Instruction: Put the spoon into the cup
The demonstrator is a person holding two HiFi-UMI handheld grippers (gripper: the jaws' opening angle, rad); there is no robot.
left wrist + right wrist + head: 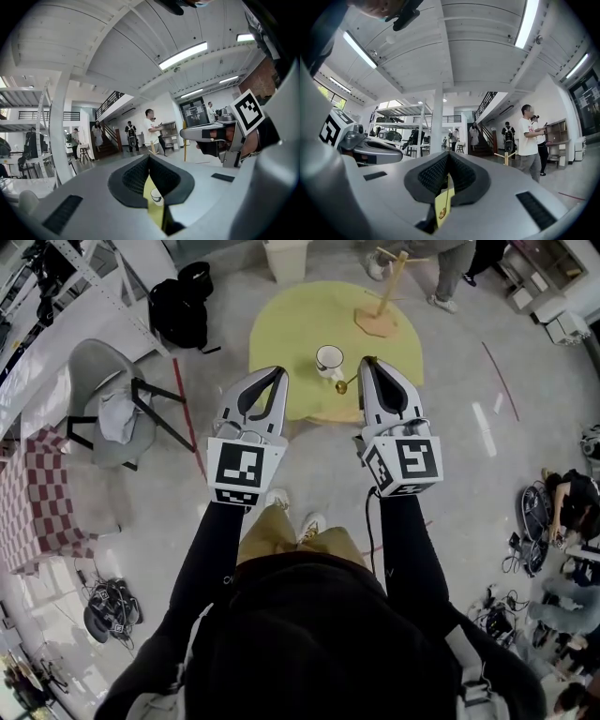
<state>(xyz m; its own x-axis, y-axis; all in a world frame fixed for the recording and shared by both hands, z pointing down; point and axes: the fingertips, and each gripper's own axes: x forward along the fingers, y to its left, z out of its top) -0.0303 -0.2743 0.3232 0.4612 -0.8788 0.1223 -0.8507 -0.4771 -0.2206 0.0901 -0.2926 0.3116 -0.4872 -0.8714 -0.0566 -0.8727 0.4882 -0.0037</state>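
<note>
Right gripper [367, 364]: jaws were clamped tight on the handle of the gold spoon [343, 384], which hung bowl-down from the tips.
Left gripper [278, 373]: jaws were pressed together with nothing between them.
Spoon: was outside the cup, its bowl just beside the cup's right side in the head view.
Cup [329, 360]: white, stood upright on the round yellow table [281, 324], ahead of the two grippers and between them.
Wooden stand [382, 298]: stood near the table's far edge.

cup [329, 359], wooden stand [380, 320] on yellow table [286, 320]
</note>
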